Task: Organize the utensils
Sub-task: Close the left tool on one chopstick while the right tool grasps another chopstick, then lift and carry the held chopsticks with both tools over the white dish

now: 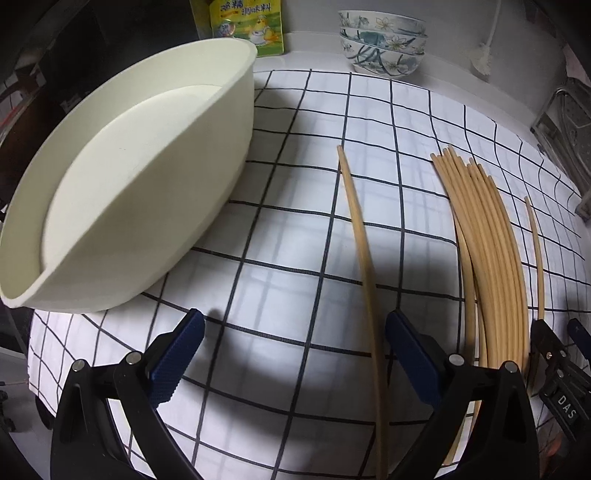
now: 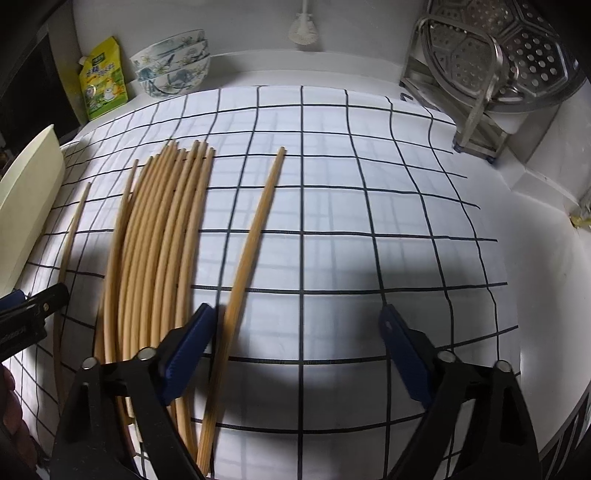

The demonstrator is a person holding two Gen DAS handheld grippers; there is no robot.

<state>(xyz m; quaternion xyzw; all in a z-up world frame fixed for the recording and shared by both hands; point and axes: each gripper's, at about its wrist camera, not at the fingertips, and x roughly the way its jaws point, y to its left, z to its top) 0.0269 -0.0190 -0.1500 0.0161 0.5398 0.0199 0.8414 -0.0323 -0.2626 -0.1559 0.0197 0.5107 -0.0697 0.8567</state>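
Here, on a white cloth (image 1: 295, 206) ruled with a dark grid, bamboo chopsticks lie in three groups: a bundle of chopsticks (image 1: 487, 258), a single chopstick (image 1: 360, 236) apart on the side toward a cream tub (image 1: 155, 155), and another lone stick (image 2: 255, 236) on the bundle's far side. Only the left wrist view looks into the tub, whose pale interior holds nothing that can be seen; in the right wrist view it shows merely as an edge at the left border. Only the right wrist view takes in the perforated steel steamer tray (image 2: 517, 59) propped in a metal rack (image 2: 476, 125) at the back corner of the counter. Both views catch the stacked floral bowls (image 1: 382, 40), a yellow pouch (image 1: 247, 26) and a white brush (image 1: 482, 55) hanging on the wall; what the bowls hold cannot be told. The left gripper (image 1: 295, 328) stands with its blue fingers (image 1: 184, 343) wide apart over the cloth, the single chopstick running between them, untouched by the pads. The right gripper (image 2: 299, 325) also stands apart, its nearer finger (image 2: 192, 339) just beside the lone stick, nothing clamped.
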